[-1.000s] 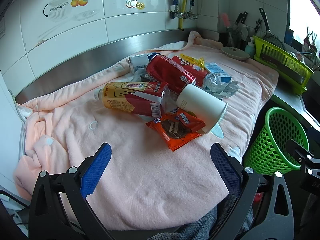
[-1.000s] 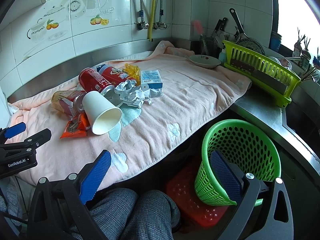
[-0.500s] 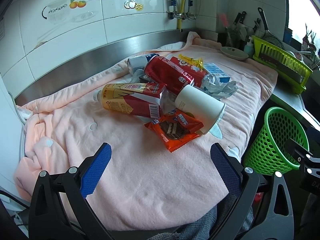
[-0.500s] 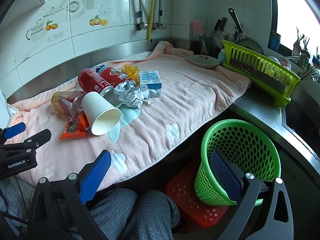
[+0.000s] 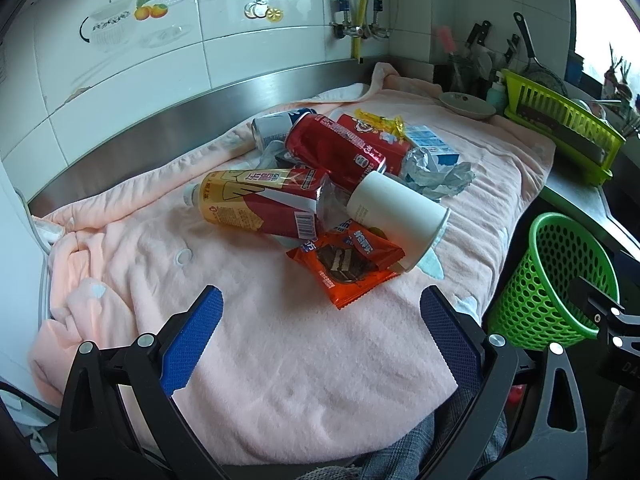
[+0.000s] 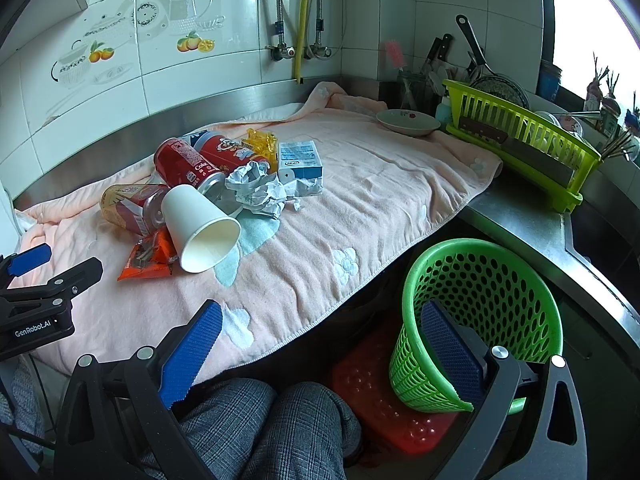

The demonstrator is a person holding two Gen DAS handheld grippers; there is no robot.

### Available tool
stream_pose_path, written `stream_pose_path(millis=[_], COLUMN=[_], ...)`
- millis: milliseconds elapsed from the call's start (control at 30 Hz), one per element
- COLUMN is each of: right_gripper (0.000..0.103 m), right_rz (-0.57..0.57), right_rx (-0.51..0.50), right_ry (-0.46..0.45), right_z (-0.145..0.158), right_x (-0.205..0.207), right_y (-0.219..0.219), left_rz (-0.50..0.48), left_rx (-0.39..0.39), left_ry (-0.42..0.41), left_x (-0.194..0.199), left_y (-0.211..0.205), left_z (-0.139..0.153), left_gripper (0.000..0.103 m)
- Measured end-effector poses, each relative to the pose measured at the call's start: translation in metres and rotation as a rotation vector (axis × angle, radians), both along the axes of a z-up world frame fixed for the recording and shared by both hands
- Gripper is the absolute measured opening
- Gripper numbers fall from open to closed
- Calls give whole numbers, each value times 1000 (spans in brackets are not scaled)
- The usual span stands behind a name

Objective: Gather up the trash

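Note:
A heap of trash lies on a pink towel (image 5: 280, 352): an orange snack wrapper (image 5: 346, 266), a white paper cup (image 5: 396, 218) on its side, a yellow and red bottle (image 5: 256, 202), a red Coke can (image 5: 336, 150), crumpled paper (image 5: 434, 174) and a blue carton (image 6: 300, 158). A green mesh basket (image 6: 476, 320) stands on the floor below the counter edge. My left gripper (image 5: 320, 320) is open and empty, just short of the wrapper. My right gripper (image 6: 320, 336) is open and empty, off the counter's front edge beside the basket.
A green dish rack (image 6: 520, 140) and a small bowl (image 6: 408, 122) stand at the far right of the counter, with knives and utensils behind. A steel backsplash and tiled wall run along the back. A red stool (image 6: 380, 400) and the person's knees are below.
The left gripper has edged slightly closer to the trash heap. The right gripper has hardly moved.

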State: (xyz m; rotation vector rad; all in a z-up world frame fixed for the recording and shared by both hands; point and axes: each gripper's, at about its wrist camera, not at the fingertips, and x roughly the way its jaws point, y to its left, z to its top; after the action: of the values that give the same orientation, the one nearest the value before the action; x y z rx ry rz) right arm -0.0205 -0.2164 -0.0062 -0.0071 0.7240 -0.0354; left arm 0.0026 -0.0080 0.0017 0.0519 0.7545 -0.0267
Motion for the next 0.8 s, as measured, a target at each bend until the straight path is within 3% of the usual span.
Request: stream_pose_path(millis=[800], right_gripper=[96], right_rz=[53], right_rx=[3], right_ry=[-9], right_z=[0], right_x=[24], right_y=[2], left_rz=[4], left_rx=[21], left_ry=[-1], left_x=[17], left_y=[3], left_z=[5], left_gripper=[97])
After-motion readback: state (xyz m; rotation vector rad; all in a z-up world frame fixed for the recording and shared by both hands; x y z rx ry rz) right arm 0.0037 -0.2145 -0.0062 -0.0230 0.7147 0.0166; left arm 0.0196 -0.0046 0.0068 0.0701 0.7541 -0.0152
